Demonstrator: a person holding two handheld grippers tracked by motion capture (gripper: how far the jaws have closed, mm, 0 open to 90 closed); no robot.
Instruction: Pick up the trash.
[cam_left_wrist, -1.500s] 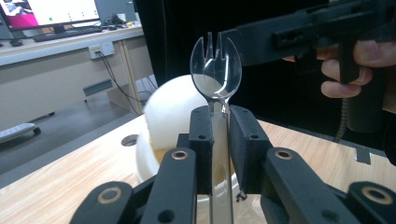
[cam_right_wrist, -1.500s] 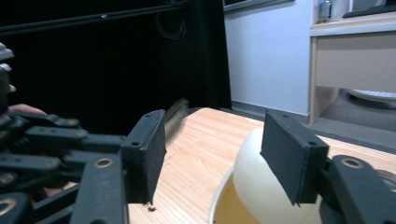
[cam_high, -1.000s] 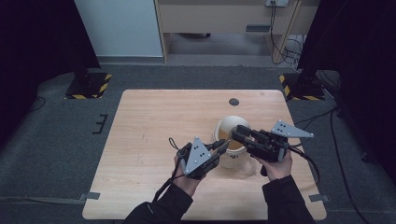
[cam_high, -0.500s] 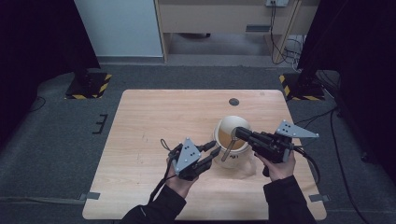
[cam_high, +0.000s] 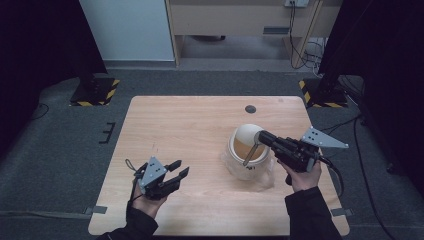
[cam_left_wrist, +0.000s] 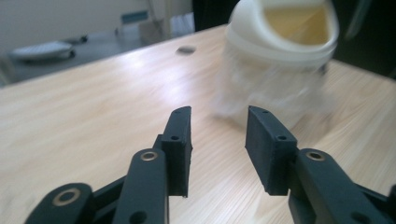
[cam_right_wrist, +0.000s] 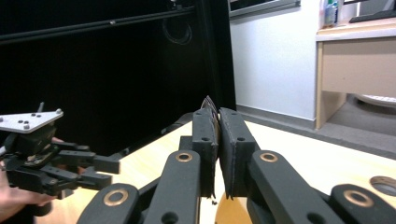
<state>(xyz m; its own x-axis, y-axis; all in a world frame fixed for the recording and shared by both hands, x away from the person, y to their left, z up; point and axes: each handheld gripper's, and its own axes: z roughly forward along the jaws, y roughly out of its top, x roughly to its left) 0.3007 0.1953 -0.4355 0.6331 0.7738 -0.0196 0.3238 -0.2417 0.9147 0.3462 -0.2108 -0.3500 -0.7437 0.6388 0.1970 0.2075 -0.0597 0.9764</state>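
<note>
A cream round container (cam_high: 245, 129) with a brownish inside stands right of the table's middle, with crumpled clear plastic (cam_high: 265, 177) around its base. My right gripper (cam_high: 261, 136) hovers over its rim, shut on a thin stick (cam_high: 251, 152) that slants down into the container. In the right gripper view the jaws (cam_right_wrist: 217, 112) are pressed together with a thin dark edge between them. My left gripper (cam_high: 180, 168) is near the table's front left, away from the container (cam_left_wrist: 285, 42). Its jaws (cam_left_wrist: 219, 114) have just been opening and hold nothing.
A dark round hole (cam_high: 250, 109) sits in the wooden table (cam_high: 190, 125) behind the container. Black stands with yellow-striped bases (cam_high: 95, 92) flank the table's far corners. A wooden desk (cam_high: 235, 20) and cables lie beyond. The left gripper (cam_right_wrist: 109, 171) appears in the right gripper view.
My left gripper has pulled away from the container to the left and toward the front edge, lower, with its jaws parting. The right gripper keeps its place over the container.
</note>
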